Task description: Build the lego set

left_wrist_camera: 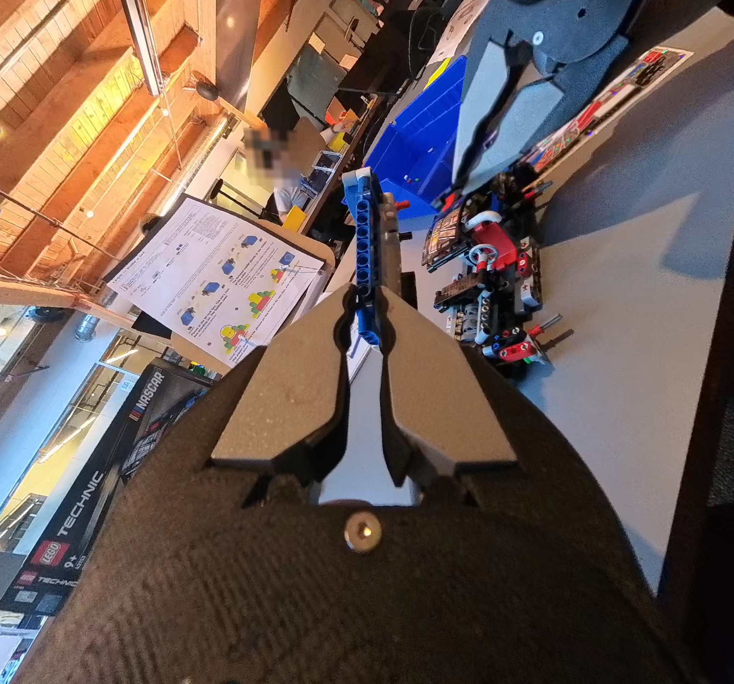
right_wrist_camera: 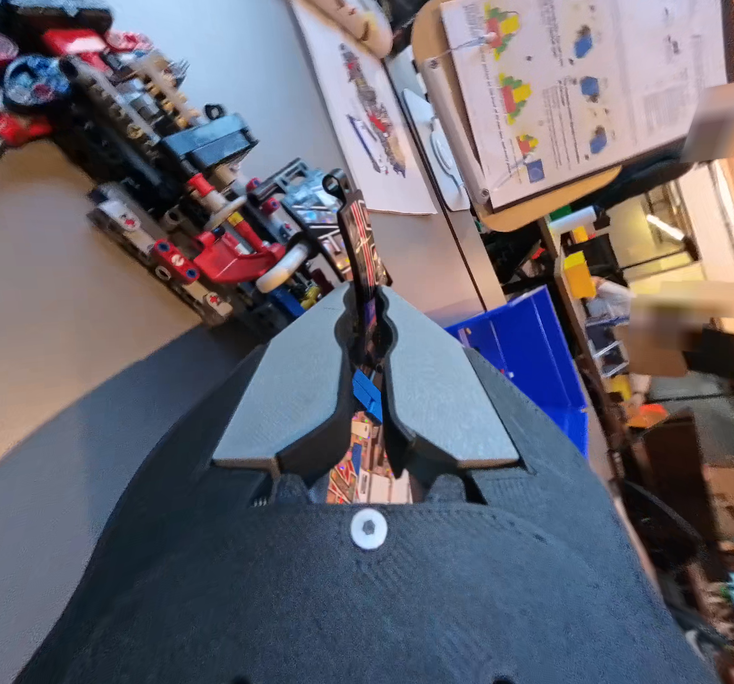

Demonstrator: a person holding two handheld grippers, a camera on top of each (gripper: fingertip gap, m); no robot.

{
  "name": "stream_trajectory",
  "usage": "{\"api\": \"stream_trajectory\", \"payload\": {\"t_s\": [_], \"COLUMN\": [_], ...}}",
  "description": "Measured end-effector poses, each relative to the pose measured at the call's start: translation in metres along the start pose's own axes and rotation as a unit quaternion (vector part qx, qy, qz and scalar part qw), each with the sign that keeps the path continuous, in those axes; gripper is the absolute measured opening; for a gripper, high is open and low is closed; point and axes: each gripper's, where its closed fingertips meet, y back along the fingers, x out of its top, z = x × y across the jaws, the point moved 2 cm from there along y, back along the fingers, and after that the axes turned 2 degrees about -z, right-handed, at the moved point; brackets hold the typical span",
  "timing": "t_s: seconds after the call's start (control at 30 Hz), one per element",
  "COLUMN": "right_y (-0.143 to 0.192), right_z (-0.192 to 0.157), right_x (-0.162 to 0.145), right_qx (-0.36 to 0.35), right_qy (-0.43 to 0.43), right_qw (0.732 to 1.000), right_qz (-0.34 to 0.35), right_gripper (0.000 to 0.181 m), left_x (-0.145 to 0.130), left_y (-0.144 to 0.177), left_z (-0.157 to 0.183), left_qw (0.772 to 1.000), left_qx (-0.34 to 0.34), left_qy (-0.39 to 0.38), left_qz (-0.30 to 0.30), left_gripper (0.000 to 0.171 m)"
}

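The left tool (left_wrist_camera: 366, 299) pinches a blue beam piece (left_wrist_camera: 363, 244), lower end hidden. The right tool (right_wrist_camera: 366, 299) pinches a black stickered panel (right_wrist_camera: 359, 236), blurred, partly hidden between its fingers.

A blue plastic bin (left_wrist_camera: 421, 136) stands on the pale table (left_wrist_camera: 619, 347), at its far edge. A printed sheet with coloured pictures (left_wrist_camera: 222, 275) is fixed to a tan board (left_wrist_camera: 317, 246) that stands tilted beside the table. Behind it a seated person (left_wrist_camera: 288, 194) is at another desk, with a yellow box (left_wrist_camera: 294, 218) close by. Wooden beams (left_wrist_camera: 71, 81) run across the ceiling, and a long metal light fitting (left_wrist_camera: 135, 21) hangs below them
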Motion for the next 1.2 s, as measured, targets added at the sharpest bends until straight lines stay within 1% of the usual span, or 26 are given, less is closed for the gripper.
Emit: {"api": "stream_trajectory", "payload": {"t_s": [0.07, 0.13, 0.2, 0.27, 0.3, 0.33, 0.37, 0.4, 0.47, 0.5, 0.57, 0.6, 0.63, 0.67, 0.73, 0.77, 0.8, 0.87, 0.9, 0.97, 1.03, 1.1, 1.13, 1.17, 1.2], "right_y": [0.001, 0.001, 0.002, 0.004, 0.006, 0.007, 0.009, 0.014, 0.029, 0.038, 0.057, 0.064, 0.067, 0.066, 0.052, 0.042, 0.030, 0.004, -0.007, -0.020, -0.028, -0.034, -0.036, -0.037, -0.037], "right_z": [0.009, 0.024, 0.044, 0.056, 0.060, 0.064, 0.069, 0.075, 0.087, 0.091, 0.095, 0.093, 0.084, 0.073, 0.055, 0.045, 0.039, 0.033, 0.029, 0.017, 0.008, 0.007, 0.007, 0.007, 0.008], "right_x": [-0.002, -0.012, -0.033, -0.053, -0.059, -0.066, -0.073, -0.078, -0.081, -0.077, -0.060, -0.045, -0.026, -0.010, 0.011, 0.017, 0.021, 0.017, 0.014, 0.011, 0.008, 0.005, 0.004, 0.005, 0.007], "right_qx": [0.001, 0.001, -0.008, 0.009, 0.022, 0.025, 0.015, -0.001, -0.040, -0.049, -0.063, -0.059, -0.031, 0.000, 0.041, 0.066, 0.076, 0.066, 0.062, 0.076, 0.082, 0.064, 0.055, 0.051, 0.052], "right_qy": [-0.075, -0.172, -0.282, -0.389, -0.421, -0.436, -0.440, -0.436, -0.417, -0.403, -0.354, -0.318, -0.271, -0.224, -0.148, -0.112, -0.076, 0.019, 0.066, 0.128, 0.162, 0.189, 0.191, 0.178, 0.153], "right_qw": [0.997, 0.985, 0.959, 0.920, 0.905, 0.898, 0.897, 0.899, 0.908, 0.913, 0.932, 0.945, 0.961, 0.974, 0.988, 0.991, 0.994, 0.995, 0.991, 0.982, 0.977, 0.974, 0.975, 0.979, 0.984], "right_qz": [0.016, 0.024, 0.023, 0.042, 0.053, 0.049, 0.040, 0.034, 0.031, 0.034, 0.038, 0.042, 0.048, 0.042, 0.007, -0.012, -0.031, -0.078, -0.100, -0.114, -0.114, -0.108, -0.102, -0.090, -0.081], "right_gripper": [0.005, 0.006, 0.023, 0.038, 0.047, 0.055, 0.060, 0.064, 0.065, 0.067, 0.066, 0.060, 0.046, 0.039, 0.052, 0.046, 0.046, 0.056, 0.061, 0.063, 0.062, 0.060, 0.056, 0.051, 0.049], "left_x": [-0.001, -0.003, -0.004, -0.004, -0.004, -0.004, -0.004, -0.005, -0.006, -0.006, -0.005, -0.005, -0.004, -0.004, -0.003, -0.004, -0.005, -0.006, -0.006, -0.007, -0.007, -0.007, -0.007, -0.008, -0.009], "left_y": [0.000, -0.001, -0.001, -0.001, -0.001, 0.000, 0.000, 0.000, 0.001, 0.002, 0.003, 0.004, 0.005, 0.006, 0.007, 0.008, 0.008, 0.011, 0.013, 0.016, 0.020, 0.024, 0.025, 0.026, 0.026], "left_z": [0.000, 0.000, 0.000, 0.000, -0.001, -0.001, -0.001, -0.001, -0.002, -0.002, -0.002, -0.002, -0.002, -0.002, -0.001, -0.002, -0.002, -0.004, -0.004, -0.004, -0.005, -0.005, -0.005, -0.004, -0.004], "left_qw": [1.000, 1.000, 1.000, 1.000, 1.000, 1.000, 1.000, 1.000, 1.000, 1.000, 1.000, 1.000, 1.000, 1.000, 1.000, 1.000, 1.000, 1.000, 1.000, 1.000, 1.000, 1.000, 1.000, 0.999, 0.999], "left_qx": [-0.001, -0.002, -0.003, -0.004, -0.004, -0.004, -0.003, -0.004, -0.003, -0.004, -0.004, -0.004, -0.005, -0.005, -0.005, -0.002, 0.001, 0.007, 0.008, 0.013, 0.018, 0.021, 0.021, 0.021, 0.020], "left_qy": [0.002, 0.004, 0.005, 0.005, 0.006, 0.005, 0.006, 0.007, 0.008, 0.009, 0.007, 0.006, 0.005, 0.005, 0.004, 0.003, 0.001, -0.001, -0.001, -0.005, -0.004, 0.001, 0.003, 0.006, 0.008], "left_qz": [-0.001, -0.004, -0.007, -0.009, -0.009, -0.009, -0.009, -0.010, -0.011, -0.011, -0.010, -0.010, -0.009, -0.007, -0.004, -0.003, -0.003, 0.001, 0.003, 0.006, 0.012, 0.019, 0.022, 0.024, 0.025], "left_gripper": [0.006, 0.006, 0.006, 0.006, 0.006, 0.006, 0.006, 0.006, 0.006, 0.006, 0.006, 0.006, 0.006, 0.006, 0.006, 0.006, 0.006, 0.006, 0.006, 0.006, 0.006, 0.006, 0.006, 0.006, 0.006]}}
